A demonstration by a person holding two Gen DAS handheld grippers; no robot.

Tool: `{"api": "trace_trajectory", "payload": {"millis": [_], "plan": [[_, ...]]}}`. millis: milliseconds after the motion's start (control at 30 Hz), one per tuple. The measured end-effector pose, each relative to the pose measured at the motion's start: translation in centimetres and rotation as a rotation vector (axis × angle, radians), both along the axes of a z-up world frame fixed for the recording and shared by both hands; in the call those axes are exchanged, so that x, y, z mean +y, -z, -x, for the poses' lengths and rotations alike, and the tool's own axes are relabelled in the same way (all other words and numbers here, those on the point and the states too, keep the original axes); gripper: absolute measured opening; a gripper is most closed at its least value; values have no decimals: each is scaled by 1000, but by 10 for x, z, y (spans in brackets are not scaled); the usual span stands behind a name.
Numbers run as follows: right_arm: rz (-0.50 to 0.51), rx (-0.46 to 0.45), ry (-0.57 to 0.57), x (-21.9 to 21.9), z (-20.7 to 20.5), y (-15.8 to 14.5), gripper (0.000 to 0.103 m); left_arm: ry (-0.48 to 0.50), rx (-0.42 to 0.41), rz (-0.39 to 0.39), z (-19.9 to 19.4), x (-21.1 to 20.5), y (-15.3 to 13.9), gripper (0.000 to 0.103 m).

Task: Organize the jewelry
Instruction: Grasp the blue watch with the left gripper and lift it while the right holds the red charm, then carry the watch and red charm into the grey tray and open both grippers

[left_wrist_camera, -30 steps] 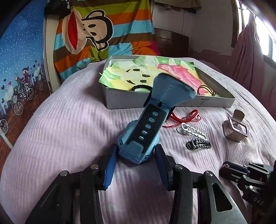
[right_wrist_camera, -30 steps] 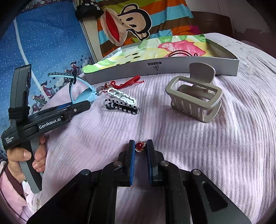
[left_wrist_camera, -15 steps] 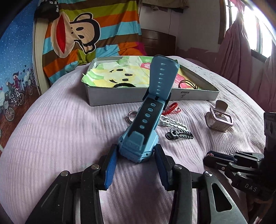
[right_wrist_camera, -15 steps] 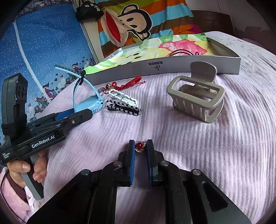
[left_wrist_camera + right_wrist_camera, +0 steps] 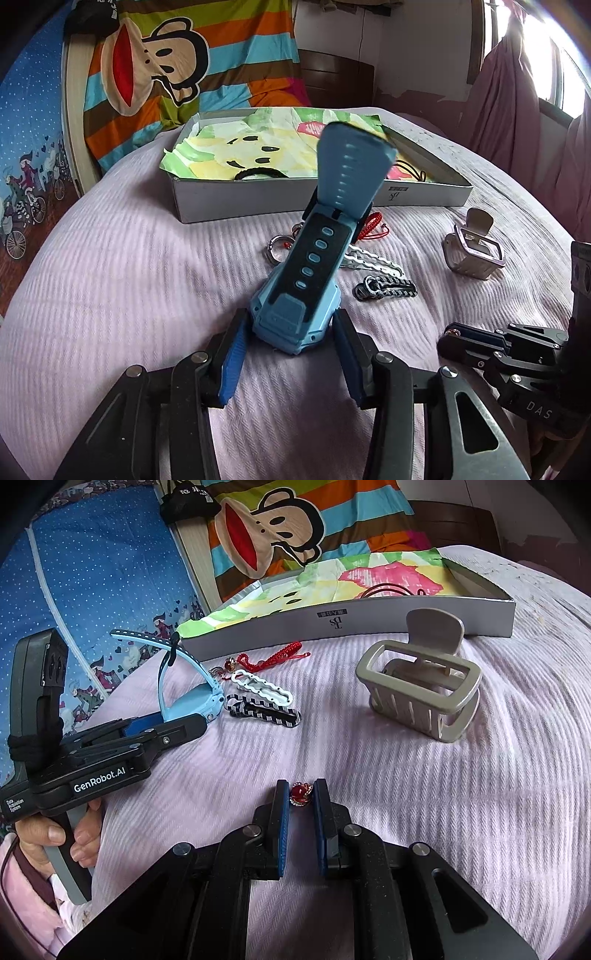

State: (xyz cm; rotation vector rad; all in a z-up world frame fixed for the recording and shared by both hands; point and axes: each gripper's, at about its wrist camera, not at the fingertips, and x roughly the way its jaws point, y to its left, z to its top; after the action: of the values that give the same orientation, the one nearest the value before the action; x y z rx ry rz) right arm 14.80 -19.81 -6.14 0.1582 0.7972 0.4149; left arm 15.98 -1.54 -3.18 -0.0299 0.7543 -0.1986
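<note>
A blue watch [image 5: 295, 295] stands with its strap raised, my left gripper [image 5: 290, 315] shut on its case just above the pink bedspread. In the right wrist view the watch [image 5: 192, 701] sits at the tip of the left gripper [image 5: 199, 720], next to the clips. My right gripper [image 5: 301, 786] is shut on a small red-stone ornament [image 5: 301, 794] low over the bedspread. A grey box [image 5: 258, 199] lined with colourful paper lies beyond, with a black hair tie [image 5: 258, 172] inside.
Between grippers and box [image 5: 369, 624] lie a white clip [image 5: 262, 686], a black striped clip [image 5: 266, 712], a red cord charm [image 5: 273, 657] and a beige hair claw [image 5: 421, 690]. A hand [image 5: 48, 834] holds the left gripper. A striped monkey pillow [image 5: 166, 74] stands behind.
The left gripper, still holding the watch, has drifted a little lower and nearer the clips, and its view has swung. The right gripper and red ornament have stayed put.
</note>
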Motion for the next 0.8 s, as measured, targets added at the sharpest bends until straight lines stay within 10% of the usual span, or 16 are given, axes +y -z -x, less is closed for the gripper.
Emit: {"api": "trace_trajectory", "payload": {"millis": [800], "plan": [[-68,-56,6,-6,4,-10,12,14,-121,20,22,-4,-18,42]]}}
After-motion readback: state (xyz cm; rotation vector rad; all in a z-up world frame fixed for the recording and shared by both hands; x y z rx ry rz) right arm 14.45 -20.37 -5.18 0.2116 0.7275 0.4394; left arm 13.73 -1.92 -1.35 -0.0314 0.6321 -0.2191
